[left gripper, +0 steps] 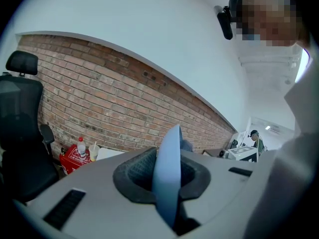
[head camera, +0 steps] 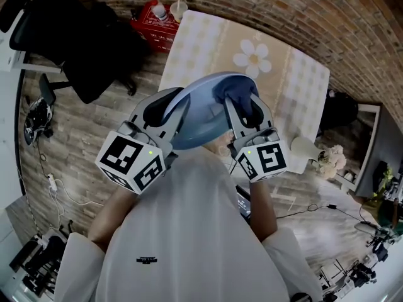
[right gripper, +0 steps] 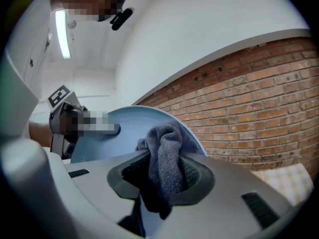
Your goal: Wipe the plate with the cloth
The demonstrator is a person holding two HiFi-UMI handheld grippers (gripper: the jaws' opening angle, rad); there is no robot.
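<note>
A light blue plate [head camera: 204,115] is held up above the table, tilted. My left gripper [head camera: 170,109] is shut on its left rim; the left gripper view shows the plate [left gripper: 168,176] edge-on between the jaws of the left gripper [left gripper: 167,183]. My right gripper [head camera: 242,106] is shut on a dark blue-grey cloth [head camera: 238,93], which lies against the plate's right part. Seen from the right gripper view, the cloth [right gripper: 167,168] is bunched between the jaws of the right gripper [right gripper: 164,180], with the plate [right gripper: 119,141] just behind it.
A table with a pale checked and flower-print cloth [head camera: 271,68] stands below the plate. A red crate with a bottle and cup [head camera: 154,17] sits at its far left corner. A black office chair [head camera: 82,43] is at the left. A brick wall [head camera: 302,11] runs behind.
</note>
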